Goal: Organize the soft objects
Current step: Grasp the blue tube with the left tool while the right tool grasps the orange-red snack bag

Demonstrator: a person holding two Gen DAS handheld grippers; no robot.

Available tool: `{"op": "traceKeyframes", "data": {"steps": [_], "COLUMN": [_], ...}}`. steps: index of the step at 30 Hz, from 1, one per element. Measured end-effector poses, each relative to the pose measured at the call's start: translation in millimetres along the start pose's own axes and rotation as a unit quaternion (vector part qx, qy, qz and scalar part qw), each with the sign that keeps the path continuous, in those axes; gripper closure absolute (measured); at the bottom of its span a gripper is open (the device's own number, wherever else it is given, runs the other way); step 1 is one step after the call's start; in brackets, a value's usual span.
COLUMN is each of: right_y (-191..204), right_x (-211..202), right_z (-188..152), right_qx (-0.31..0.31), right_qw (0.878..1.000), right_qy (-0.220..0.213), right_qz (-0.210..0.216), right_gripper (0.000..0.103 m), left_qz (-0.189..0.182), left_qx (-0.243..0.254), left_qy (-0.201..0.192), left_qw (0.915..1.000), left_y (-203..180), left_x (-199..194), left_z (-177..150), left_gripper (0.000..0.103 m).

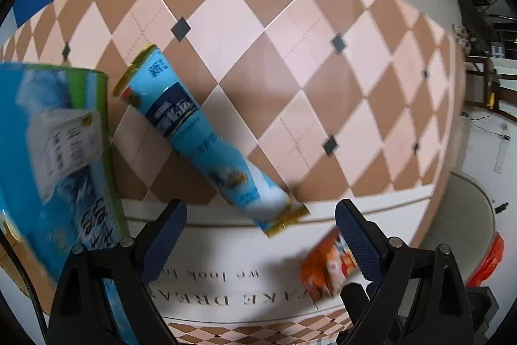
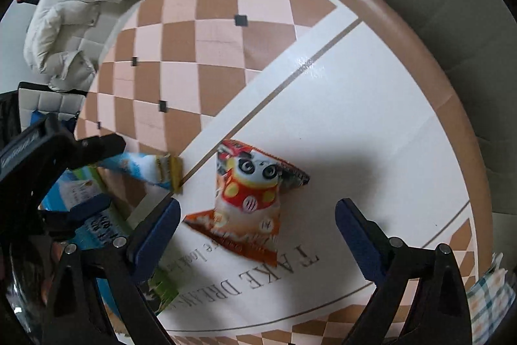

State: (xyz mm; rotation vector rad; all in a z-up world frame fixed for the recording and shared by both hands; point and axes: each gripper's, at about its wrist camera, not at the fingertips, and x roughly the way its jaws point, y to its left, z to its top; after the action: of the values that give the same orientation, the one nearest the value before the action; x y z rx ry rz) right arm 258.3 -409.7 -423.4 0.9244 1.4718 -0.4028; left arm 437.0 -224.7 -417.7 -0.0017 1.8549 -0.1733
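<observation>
Here, both grippers hover wide open over a checkered round table (image 2: pixel 420 31).
The right gripper (image 2: pixel 255 225) frames an orange panda snack pouch (image 2: pixel 248 199) at lower centre; only the left gripper's (image 1: pixel 261 231) view shows the whole long blue packet (image 1: pixel 200 134) and big blue-green bag (image 1: pixel 55 157).

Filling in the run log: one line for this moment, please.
left gripper: open, over blue packet | right gripper: open, over orange packet | nothing held

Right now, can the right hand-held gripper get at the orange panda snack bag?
Probably yes. The right hand-held gripper is open above the orange panda snack bag, which lies alone on the white tablecloth, with nothing between them.
</observation>
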Motion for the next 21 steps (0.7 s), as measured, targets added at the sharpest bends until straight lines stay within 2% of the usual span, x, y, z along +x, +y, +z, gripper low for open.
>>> {"op": "traceKeyframes", "data": {"steps": [6, 7, 8, 9, 11, 13, 15, 21], "right_y": [5, 6, 8, 9, 11, 15, 19, 30], "right_x": [29, 32, 37, 41, 50, 57, 61, 66], "right_z": [3, 4, 5, 5, 4, 0, -4, -21], "right_qx": [0.007, 0.008, 0.008, 0.008, 0.005, -0.002, -0.016, -0.078], "right_qw": [1.000, 1.000, 1.000, 0.999, 0.999, 0.999, 0.998, 0.994], "right_qy": [0.020, 0.023, 0.027, 0.033, 0.040, 0.045, 0.046, 0.035], "right_qz": [-0.002, -0.002, -0.004, -0.005, -0.012, -0.019, -0.027, -0.066], "right_gripper": [0.005, 0.007, 0.014, 0.020, 0.027, 0.035, 0.042, 0.047], "left_qz": [0.029, 0.033, 0.038, 0.045, 0.070, 0.094, 0.098, 0.109], "left_qx": [0.016, 0.017, 0.021, 0.030, 0.061, 0.095, 0.125, 0.177], "left_qy": [0.022, 0.024, 0.020, 0.008, -0.011, -0.031, -0.049, -0.082], "left_qw": [0.9992, 0.9990, 0.9989, 0.9985, 0.9956, 0.9906, 0.9860, 0.9747], "left_y": [1, 3, 3, 2, -2, -7, -7, -8], "left_x": [23, 26, 26, 24, 21, 19, 15, 19], "left_z": [12, 12, 11, 9, 2, -8, -19, -59], "left_gripper": [0.009, 0.020, 0.020, 0.024, 0.035, 0.055, 0.072, 0.083]}}
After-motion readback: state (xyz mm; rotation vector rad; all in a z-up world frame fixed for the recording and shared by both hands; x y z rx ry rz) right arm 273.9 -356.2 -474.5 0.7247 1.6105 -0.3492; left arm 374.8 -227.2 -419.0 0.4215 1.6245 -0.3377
